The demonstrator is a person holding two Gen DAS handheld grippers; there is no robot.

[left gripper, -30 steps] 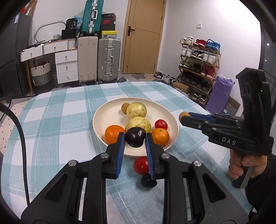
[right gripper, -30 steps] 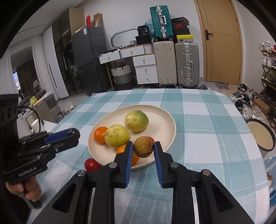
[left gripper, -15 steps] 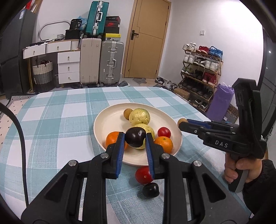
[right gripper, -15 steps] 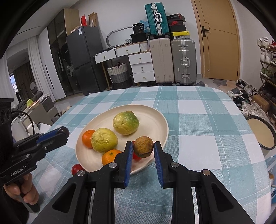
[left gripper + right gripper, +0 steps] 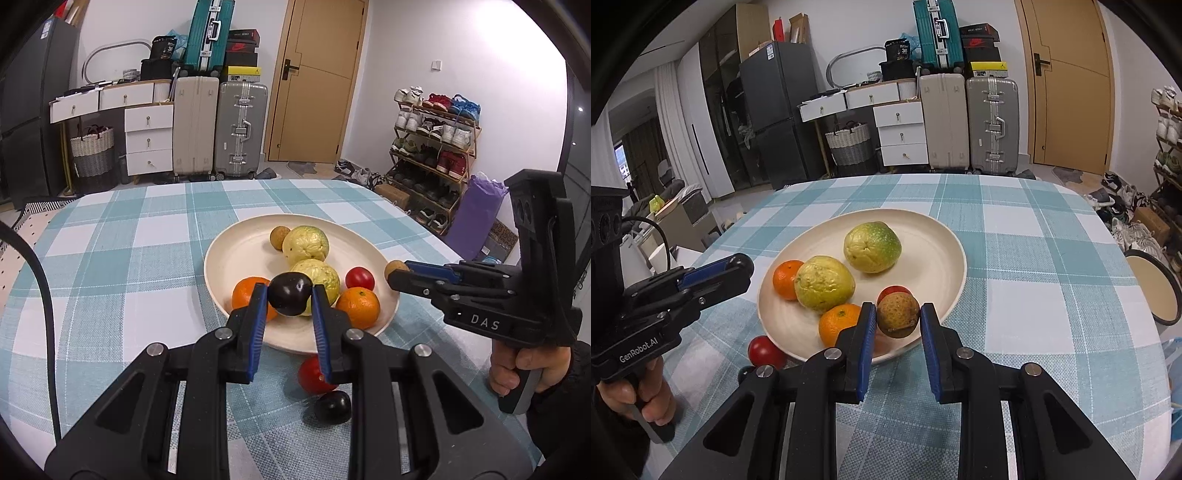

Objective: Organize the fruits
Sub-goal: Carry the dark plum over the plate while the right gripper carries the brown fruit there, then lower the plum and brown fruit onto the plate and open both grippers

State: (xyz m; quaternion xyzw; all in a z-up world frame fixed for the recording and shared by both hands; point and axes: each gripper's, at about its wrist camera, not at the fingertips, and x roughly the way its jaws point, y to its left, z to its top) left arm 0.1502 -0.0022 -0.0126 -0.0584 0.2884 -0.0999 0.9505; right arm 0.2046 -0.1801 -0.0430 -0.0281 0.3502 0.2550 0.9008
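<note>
A cream plate (image 5: 236,258) (image 5: 934,243) sits on the checked tablecloth. It holds two yellow-green guavas (image 5: 306,243), two oranges (image 5: 357,308), a red tomato (image 5: 360,278) and a small brown fruit (image 5: 279,234). My left gripper (image 5: 289,295) is shut on a dark plum (image 5: 289,293) above the plate's near rim. My right gripper (image 5: 898,314) is shut on a brown longan-like fruit (image 5: 898,314) over the plate's right front edge. On the cloth in front of the plate lie a red tomato (image 5: 314,376) (image 5: 766,350) and another dark plum (image 5: 332,406).
The round table's edge (image 5: 1145,295) curves close on the right, with a stool (image 5: 1152,288) beyond it. Suitcases (image 5: 218,125), drawers, a door and a shoe rack (image 5: 432,147) stand behind. A black cable (image 5: 44,295) hangs at the left. A hand (image 5: 524,365) grips the right tool.
Both grippers have lifted slightly with their fruits, so the plate sits lower and nearer in view. Each keeps its grip; the fruits on the plate and cloth have not moved.
</note>
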